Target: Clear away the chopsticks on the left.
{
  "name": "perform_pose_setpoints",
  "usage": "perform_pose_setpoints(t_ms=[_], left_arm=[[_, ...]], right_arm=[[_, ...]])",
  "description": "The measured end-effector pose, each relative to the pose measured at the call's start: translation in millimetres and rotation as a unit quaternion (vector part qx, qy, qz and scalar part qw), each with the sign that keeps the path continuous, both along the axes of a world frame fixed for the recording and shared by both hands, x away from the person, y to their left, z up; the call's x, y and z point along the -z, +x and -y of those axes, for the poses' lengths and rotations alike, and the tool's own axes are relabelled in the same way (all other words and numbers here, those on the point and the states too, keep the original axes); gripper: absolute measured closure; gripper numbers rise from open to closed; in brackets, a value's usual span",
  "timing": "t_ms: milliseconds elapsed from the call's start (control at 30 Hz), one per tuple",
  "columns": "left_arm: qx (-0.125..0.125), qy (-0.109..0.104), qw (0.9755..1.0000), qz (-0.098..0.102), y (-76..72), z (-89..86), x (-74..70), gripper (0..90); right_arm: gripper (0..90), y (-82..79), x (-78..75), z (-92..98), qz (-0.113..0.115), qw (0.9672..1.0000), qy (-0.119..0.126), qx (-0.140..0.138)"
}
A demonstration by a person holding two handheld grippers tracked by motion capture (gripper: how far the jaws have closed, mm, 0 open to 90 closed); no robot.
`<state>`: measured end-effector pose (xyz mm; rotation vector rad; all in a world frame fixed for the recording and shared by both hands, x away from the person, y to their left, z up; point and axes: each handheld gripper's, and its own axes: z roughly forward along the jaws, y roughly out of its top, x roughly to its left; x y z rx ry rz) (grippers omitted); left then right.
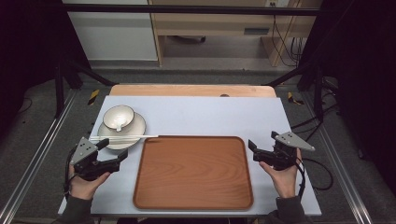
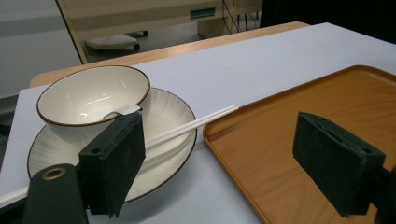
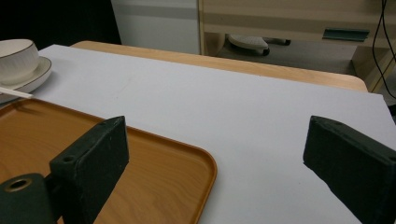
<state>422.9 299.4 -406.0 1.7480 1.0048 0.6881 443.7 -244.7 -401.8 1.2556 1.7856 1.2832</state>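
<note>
An empty brown tray [image 1: 194, 171] lies at the middle of the white table cover. At its upper left a white bowl [image 1: 118, 117] with a dark rim and a spoon inside stands on a white plate [image 1: 135, 125]. White chopsticks [image 1: 124, 137] rest across the plate's near edge, their tips reaching the tray corner. My left gripper [image 1: 116, 150] is held open just below the plate, left of the tray. My right gripper [image 1: 262, 145] is open beside the tray's right edge. In the left gripper view the bowl [image 2: 93, 100], chopsticks [image 2: 196, 124] and tray [image 2: 299, 121] lie ahead of the jaws.
The white cover [image 1: 205, 114] lies over a wooden table [image 1: 191, 89] whose far edge shows. Black frame posts stand at both sides. Cables [image 1: 322, 170] trail from the right gripper off the table's right edge. Wooden furniture [image 1: 224, 28] stands beyond on the floor.
</note>
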Motion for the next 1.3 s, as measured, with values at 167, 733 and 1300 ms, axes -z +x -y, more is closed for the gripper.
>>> perform_pose_setpoints(t_ms=[167,733,1300], left_arm=[[0.006,0.013,0.9999,0.001,1.3,-6.8,-4.1,17.5],[0.014,0.083,0.9955,-0.044,30.7,-26.8,6.5,25.3],[0.006,0.113,0.9907,-0.076,69.4,-34.2,19.4,32.4]], right_arm=[[6.6,0.9,1.4,-1.4,-0.001,1.0,-0.004,-0.001],[6.7,1.0,1.6,-7.8,-0.003,0.9999,-0.013,-0.008],[6.5,1.0,2.1,-9.7,-0.008,0.9998,-0.015,-0.008]])
